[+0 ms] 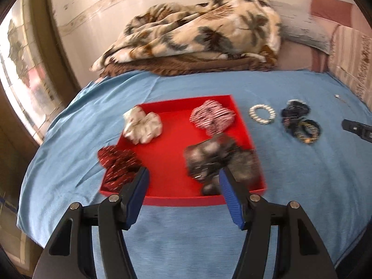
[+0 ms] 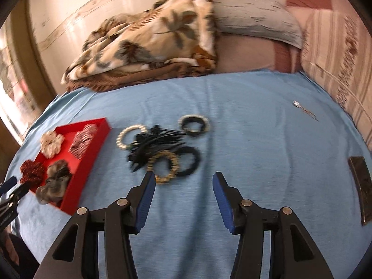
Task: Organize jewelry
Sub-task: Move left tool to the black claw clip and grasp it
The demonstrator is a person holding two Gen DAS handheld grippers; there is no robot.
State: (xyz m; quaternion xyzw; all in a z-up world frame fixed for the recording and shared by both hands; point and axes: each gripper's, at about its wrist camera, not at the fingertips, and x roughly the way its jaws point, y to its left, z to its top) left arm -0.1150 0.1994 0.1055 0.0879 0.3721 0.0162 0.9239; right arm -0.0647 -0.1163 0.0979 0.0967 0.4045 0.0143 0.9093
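Note:
A red tray [image 1: 172,153] lies on the blue cloth and holds a white scrunchie [image 1: 142,125], a pink-striped one [image 1: 212,117], a dark red one [image 1: 118,165] and a grey-black one [image 1: 216,160]. My left gripper [image 1: 183,174] is open and empty over the tray's near edge. To the tray's right lie a pearl bracelet [image 2: 130,136], a black hair clip [image 2: 151,148], a gold bracelet [image 2: 164,168], a black hair tie [image 2: 189,160] and a pearl-trimmed black ring [image 2: 195,125]. My right gripper [image 2: 183,176] is open and empty just in front of this pile.
A folded floral blanket [image 1: 200,32] and a pillow [image 2: 258,18] lie at the back of the bed. A small silver pin [image 2: 304,110] lies far right. A dark flat object [image 2: 361,186] lies at the right edge. The blue cloth [image 2: 255,139] covers the bed.

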